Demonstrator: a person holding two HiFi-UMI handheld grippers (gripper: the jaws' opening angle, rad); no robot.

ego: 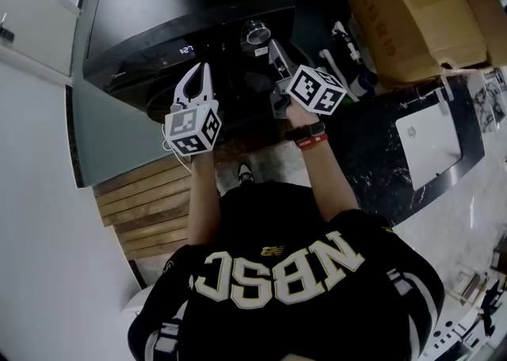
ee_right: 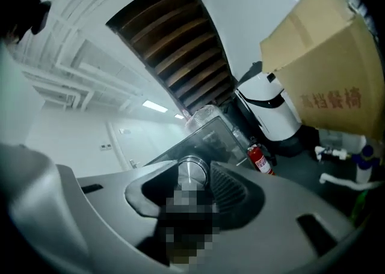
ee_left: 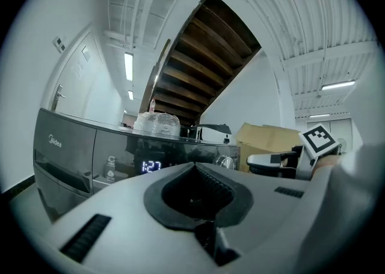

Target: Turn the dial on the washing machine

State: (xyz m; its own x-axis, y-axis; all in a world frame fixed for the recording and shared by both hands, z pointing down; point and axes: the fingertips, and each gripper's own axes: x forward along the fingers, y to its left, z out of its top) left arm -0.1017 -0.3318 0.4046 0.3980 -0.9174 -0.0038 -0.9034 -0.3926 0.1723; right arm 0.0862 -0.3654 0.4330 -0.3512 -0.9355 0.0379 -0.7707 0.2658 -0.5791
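Note:
The black washing machine (ego: 182,11) stands ahead of me, its lit display (ego: 185,50) on the front panel. Right of the display sits the silver dial (ego: 255,32). My right gripper (ego: 273,44) reaches it rolled to one side. In the right gripper view the dial (ee_right: 191,173) fills the gap between the two dark pads, and the right gripper (ee_right: 190,164) is shut on it. My left gripper (ego: 200,68) hovers level before the panel near the display. Its tips meet in the left gripper view, so the left gripper (ee_left: 194,166) is shut on nothing.
A cardboard box (ego: 412,15) stands right of the machine, above a dark counter (ego: 372,146) with a white device (ego: 432,142). Wooden stair treads (ego: 146,205) lie at the lower left. A red fire extinguisher (ee_right: 260,160) stands by the wall. A plastic-wrapped bundle (ee_left: 157,124) rests on the machine.

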